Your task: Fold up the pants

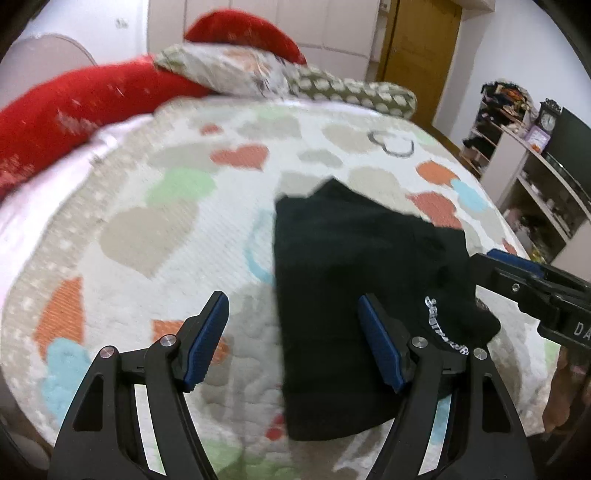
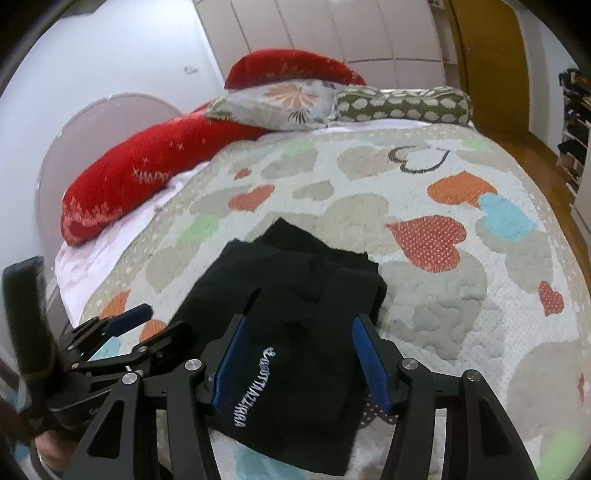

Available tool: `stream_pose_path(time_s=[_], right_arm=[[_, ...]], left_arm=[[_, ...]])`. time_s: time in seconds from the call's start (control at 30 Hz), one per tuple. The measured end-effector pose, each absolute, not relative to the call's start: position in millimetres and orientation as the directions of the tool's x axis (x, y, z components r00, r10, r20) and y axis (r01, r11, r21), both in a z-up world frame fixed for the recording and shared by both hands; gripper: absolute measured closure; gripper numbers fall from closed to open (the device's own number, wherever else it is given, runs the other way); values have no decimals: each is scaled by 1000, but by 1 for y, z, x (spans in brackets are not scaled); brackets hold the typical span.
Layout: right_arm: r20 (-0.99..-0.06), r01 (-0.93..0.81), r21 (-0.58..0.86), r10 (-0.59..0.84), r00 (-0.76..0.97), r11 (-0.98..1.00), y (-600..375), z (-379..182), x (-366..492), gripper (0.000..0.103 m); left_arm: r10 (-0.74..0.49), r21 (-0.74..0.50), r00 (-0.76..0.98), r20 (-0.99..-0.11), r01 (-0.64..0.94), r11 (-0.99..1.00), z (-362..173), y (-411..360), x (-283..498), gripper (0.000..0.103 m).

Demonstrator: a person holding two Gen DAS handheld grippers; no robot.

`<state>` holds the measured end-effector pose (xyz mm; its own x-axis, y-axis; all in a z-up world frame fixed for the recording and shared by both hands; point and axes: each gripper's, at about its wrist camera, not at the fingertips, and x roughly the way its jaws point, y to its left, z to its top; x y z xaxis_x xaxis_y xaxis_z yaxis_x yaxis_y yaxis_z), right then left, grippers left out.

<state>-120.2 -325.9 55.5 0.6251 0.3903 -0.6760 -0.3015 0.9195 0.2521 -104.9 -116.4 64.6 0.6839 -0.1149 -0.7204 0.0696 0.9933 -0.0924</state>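
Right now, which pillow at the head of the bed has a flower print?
The floral pillow, between the red pillows and the olive bolster with pale spots.

Bed is wearing a quilted bedspread (image 2: 424,295) with heart patches in orange, grey, green and blue. Long red cushion (image 2: 147,177) is lying along the head end at the left, white lettering on it partly readable. A floral pillow (image 2: 280,103) is resting against the red cushion, and an olive bolster (image 2: 402,105) with pale spots is sitting just beside the pillow, touching it. White sheet (image 2: 103,258) is showing at the bedspread's left edge. Wooden door (image 1: 417,55) is standing behind the bed. Shelving unit (image 1: 517,177) at the right is holding clutter, a small clock (image 1: 549,118) sitting on top. White wardrobe panels (image 2: 332,33) are running along the back wall.
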Motion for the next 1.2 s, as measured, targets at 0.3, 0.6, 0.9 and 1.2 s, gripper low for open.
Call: stream_pose_path(time_s=[0.3,0.6,0.9,1.2], right_arm=[[-643,-285,245,375,668,927,-313,59,-145,44],[-609,-308,200,365,704,930,-311,76,-173,39],[-598,-308,173,348,722,936,-313,84,-192,37],[-575,-292,165,333,747,942,-322,94,-206,34]], left_arm=[[-39,-35,736,-675,21,999,84,-116,-123,30],[40,23,787,-615,-33,999,109,-115,-149,30],[36,20,817,-576,-31,999,123,-114,-169,30],[71,56,841,-537,-48,997,134,-118,-178,30]])
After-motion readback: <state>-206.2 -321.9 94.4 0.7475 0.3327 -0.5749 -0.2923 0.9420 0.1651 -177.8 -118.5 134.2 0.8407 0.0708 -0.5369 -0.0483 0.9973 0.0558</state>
